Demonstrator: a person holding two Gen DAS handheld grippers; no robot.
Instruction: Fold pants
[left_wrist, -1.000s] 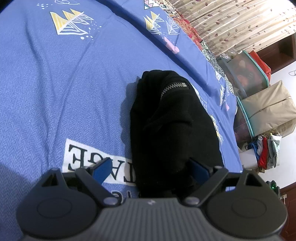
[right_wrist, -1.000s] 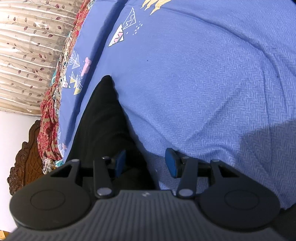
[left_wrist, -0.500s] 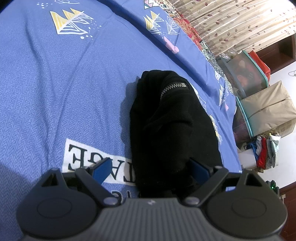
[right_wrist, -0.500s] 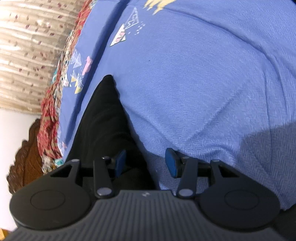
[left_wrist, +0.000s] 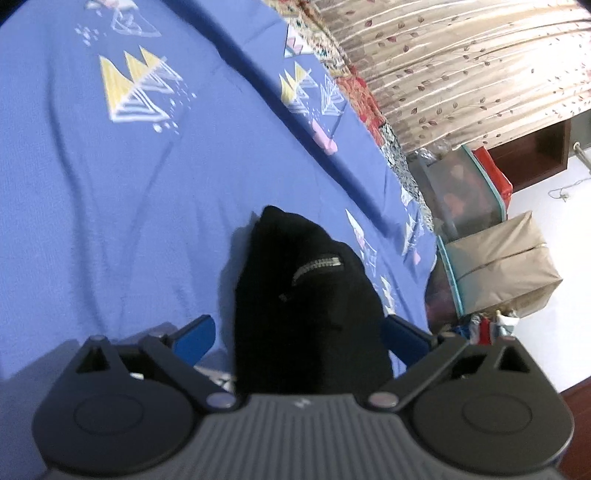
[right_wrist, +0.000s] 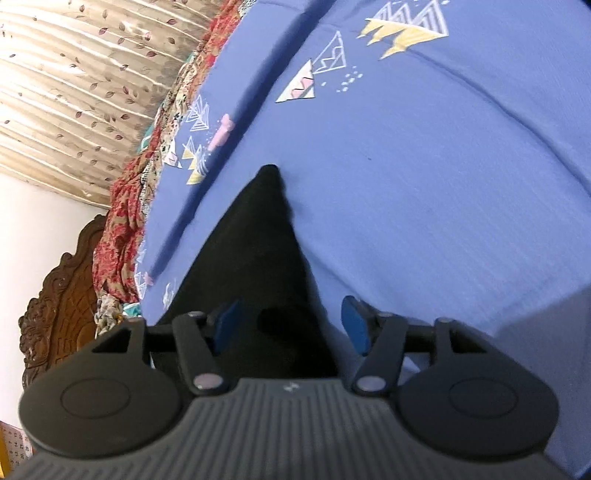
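Black folded pants (left_wrist: 310, 306) lie on the blue patterned bedsheet (left_wrist: 110, 221) between the parted blue pads of the left gripper (left_wrist: 299, 339) and right gripper (right_wrist: 291, 325), both jaws just opened wider, gripping nothing; beyond, leaf-print curtains (left_wrist: 461, 66).

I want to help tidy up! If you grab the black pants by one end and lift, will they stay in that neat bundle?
Probably not. The black pants look like soft cloth, slumped with rounded folds on the blue bedsheet, so they would likely droop and unfold. They seem light. The metal zipper is the only stiff part showing.
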